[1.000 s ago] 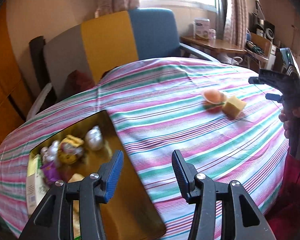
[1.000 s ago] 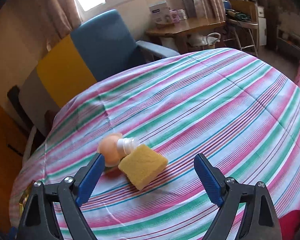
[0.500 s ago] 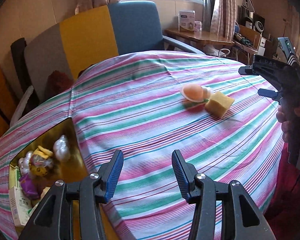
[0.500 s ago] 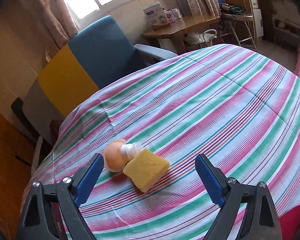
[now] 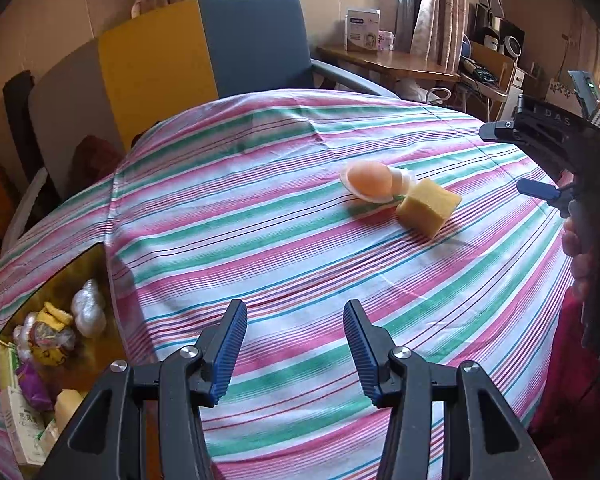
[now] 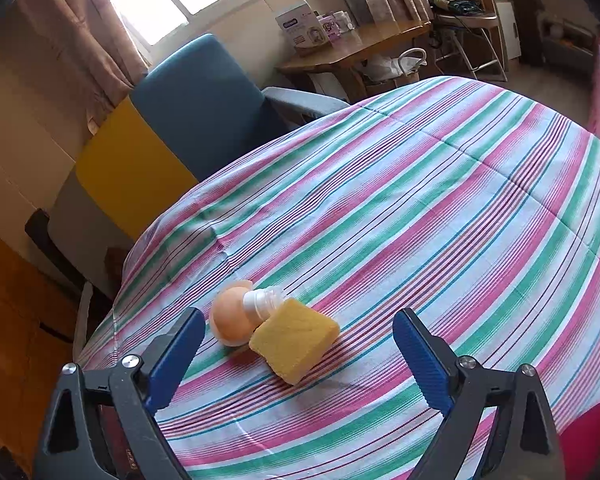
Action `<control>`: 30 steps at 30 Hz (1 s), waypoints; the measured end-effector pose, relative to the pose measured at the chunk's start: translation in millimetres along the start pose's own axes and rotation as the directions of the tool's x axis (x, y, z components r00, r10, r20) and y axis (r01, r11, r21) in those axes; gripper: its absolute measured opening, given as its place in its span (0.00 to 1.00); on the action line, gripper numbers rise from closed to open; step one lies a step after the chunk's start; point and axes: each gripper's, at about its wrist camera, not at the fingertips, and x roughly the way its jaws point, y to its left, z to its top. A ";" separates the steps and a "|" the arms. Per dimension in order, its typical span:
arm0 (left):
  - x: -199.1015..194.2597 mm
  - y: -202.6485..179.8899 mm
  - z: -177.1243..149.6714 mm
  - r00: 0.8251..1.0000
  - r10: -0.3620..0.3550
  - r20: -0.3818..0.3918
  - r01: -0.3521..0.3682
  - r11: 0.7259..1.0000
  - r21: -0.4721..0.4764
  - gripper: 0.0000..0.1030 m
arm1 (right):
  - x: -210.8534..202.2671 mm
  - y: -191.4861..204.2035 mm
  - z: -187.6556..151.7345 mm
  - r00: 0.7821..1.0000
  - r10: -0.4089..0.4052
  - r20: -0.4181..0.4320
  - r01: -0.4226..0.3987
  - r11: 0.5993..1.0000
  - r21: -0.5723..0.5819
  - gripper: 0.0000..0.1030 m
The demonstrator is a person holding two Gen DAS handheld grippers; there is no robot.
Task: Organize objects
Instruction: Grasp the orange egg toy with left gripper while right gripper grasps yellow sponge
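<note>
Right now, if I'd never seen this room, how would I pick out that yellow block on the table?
Start at the round table with the pink, green and white striped tablecloth. Out on the open cloth, away from the gold tin of small packets, two things lie touching. The yellow sponge block is the squared, porous one; its neighbour is a rounded orange bottle with a white cap.

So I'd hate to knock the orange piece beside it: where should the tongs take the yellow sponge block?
Grip the yellow sponge block across its two flat long sides, coming from above: those faces are parallel, and the orange piece touches only its far-left corner.
</note>
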 end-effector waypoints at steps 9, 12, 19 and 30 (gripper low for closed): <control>37.4 -0.9 30.4 0.986 -0.158 -0.049 0.152 0.982 -0.109 0.49 | -0.7 -12.5 3.3 1.000 -0.001 0.003 0.000 0.998 0.065 0.93; 53.3 -4.2 42.1 0.978 -0.199 -0.062 0.188 0.971 -0.147 0.50 | 0.7 -14.8 4.0 1.000 0.005 -0.002 -0.004 0.997 0.079 0.93; 87.9 -9.0 65.0 0.954 -0.286 -0.085 0.261 0.939 -0.225 0.50 | 10.5 -16.6 0.9 0.998 0.032 -0.050 -0.026 0.995 0.100 0.93; 155.4 -0.1 103.4 0.895 -0.443 -0.050 0.387 0.827 -0.408 0.59 | 14.7 -12.4 -3.6 0.995 0.054 -0.083 -0.046 0.994 0.098 0.94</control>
